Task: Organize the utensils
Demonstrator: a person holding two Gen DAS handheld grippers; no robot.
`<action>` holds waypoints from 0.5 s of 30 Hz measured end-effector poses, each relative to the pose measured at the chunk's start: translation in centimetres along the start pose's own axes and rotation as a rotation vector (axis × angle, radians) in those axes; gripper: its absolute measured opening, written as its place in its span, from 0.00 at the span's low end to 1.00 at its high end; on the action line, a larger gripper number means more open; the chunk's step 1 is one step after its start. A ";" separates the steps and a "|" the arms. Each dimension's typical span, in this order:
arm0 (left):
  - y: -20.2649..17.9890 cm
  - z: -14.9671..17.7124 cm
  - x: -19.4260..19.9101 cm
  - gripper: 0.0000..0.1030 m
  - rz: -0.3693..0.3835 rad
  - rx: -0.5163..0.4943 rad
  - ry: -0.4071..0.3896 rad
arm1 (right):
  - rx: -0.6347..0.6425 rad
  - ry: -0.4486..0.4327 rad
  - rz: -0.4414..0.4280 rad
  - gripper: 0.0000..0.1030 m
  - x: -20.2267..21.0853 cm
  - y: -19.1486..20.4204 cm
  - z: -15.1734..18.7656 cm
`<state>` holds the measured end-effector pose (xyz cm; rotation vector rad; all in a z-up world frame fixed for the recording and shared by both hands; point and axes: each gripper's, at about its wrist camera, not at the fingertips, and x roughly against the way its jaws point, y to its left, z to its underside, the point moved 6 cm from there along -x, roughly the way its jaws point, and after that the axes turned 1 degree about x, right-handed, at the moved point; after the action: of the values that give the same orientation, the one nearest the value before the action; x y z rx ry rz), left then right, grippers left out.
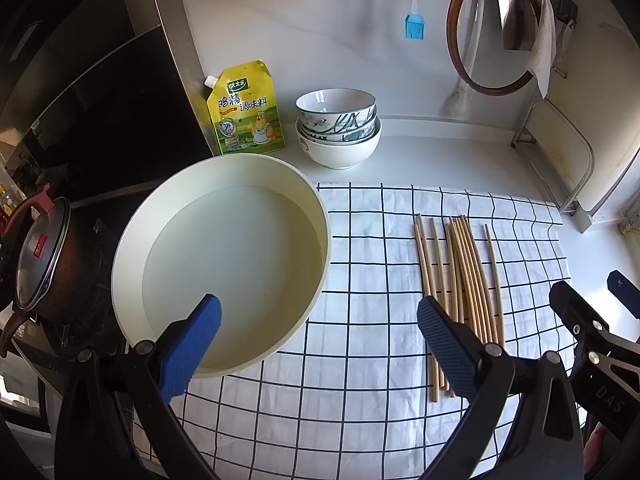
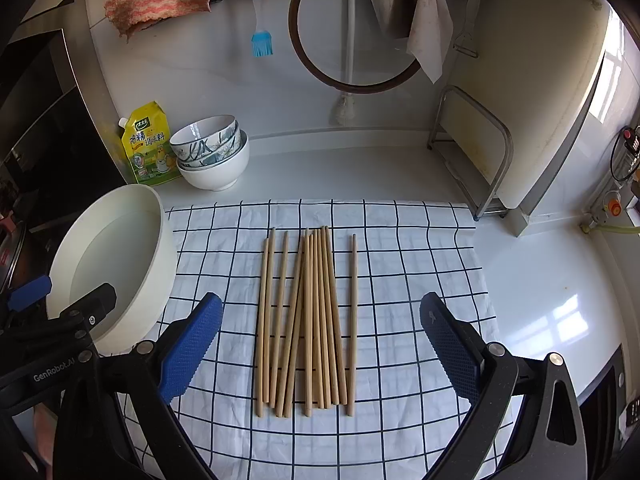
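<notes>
Several wooden chopsticks (image 2: 308,320) lie side by side on a white cloth with a dark grid (image 2: 400,280); they also show in the left wrist view (image 1: 460,272). My right gripper (image 2: 320,344) is open and empty, above the near ends of the chopsticks with its fingers on either side of the bunch. My left gripper (image 1: 320,344) is open and empty, between the round cream basin (image 1: 224,256) and the chopsticks. The basin holds clear water and also shows in the right wrist view (image 2: 112,256).
Stacked bowls (image 1: 338,128) and a yellow seasoning pouch (image 1: 246,108) stand at the back. A dark pot (image 1: 44,256) sits on the stove at left. A cutting board in a metal rack (image 2: 480,148) stands at right. A blue brush (image 2: 262,40) hangs on the wall.
</notes>
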<state>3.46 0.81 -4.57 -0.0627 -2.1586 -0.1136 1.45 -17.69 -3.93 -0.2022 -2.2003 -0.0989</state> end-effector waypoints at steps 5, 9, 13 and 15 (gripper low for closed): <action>0.0 0.0 0.0 0.94 0.000 0.000 0.000 | 0.001 -0.002 0.001 0.92 -0.1 -0.1 0.0; 0.2 0.0 0.0 0.94 0.001 -0.001 0.000 | 0.000 -0.003 0.002 0.92 0.0 -0.1 0.1; 0.5 0.0 0.0 0.94 0.002 -0.001 0.000 | 0.001 -0.003 0.001 0.92 0.0 -0.1 0.1; -0.1 0.1 0.0 0.94 -0.001 0.001 0.000 | 0.001 -0.003 0.002 0.92 0.0 -0.1 0.2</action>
<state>3.39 0.75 -4.59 -0.0612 -2.1591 -0.1133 1.32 -17.75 -4.03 -0.2043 -2.2034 -0.0961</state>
